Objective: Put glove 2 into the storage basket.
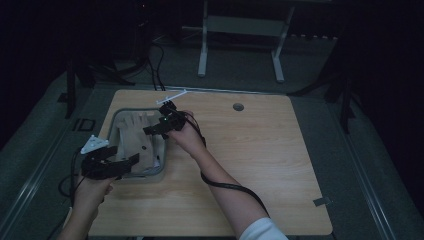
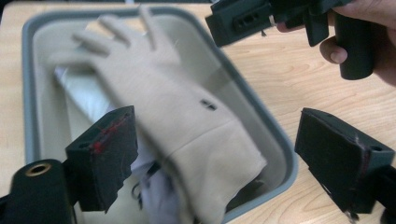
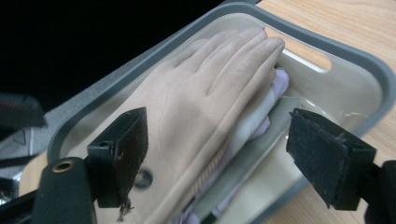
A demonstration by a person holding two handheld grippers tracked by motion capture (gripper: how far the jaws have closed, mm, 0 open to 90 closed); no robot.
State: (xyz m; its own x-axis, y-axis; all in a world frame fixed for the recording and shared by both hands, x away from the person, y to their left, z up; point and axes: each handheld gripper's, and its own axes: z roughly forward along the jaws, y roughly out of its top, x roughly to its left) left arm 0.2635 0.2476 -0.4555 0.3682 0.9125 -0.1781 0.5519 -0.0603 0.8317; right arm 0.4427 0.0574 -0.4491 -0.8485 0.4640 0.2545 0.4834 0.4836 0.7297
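Reaching in from six o'clock, the person's left hand [image 1: 92, 192] carries the left gripper [image 1: 122, 162] level over the near rim of the shallow grey plastic tray with rounded corners [image 1: 114, 120], its jaws spread wide and released with nothing between them. The right forearm runs up from five o'clock, and the right hand [image 1: 186, 136] holds the right gripper [image 1: 152, 131] over the tray's three o'clock rim, pointing toward nine o'clock; its jaws also stand apart and grasp nothing.

The tray sits at the nine o'clock side of the light wooden table [image 1: 260, 165]. In it lies the beige suede-like glove [image 2: 177, 116], flat on pale folded cloth [image 3: 275, 84], fingers toward twelve o'clock and cuff toward six. The glove looks soft and matte, with a small dark mark near the wrist. In both gripper views the pads hover above it, apart from it.
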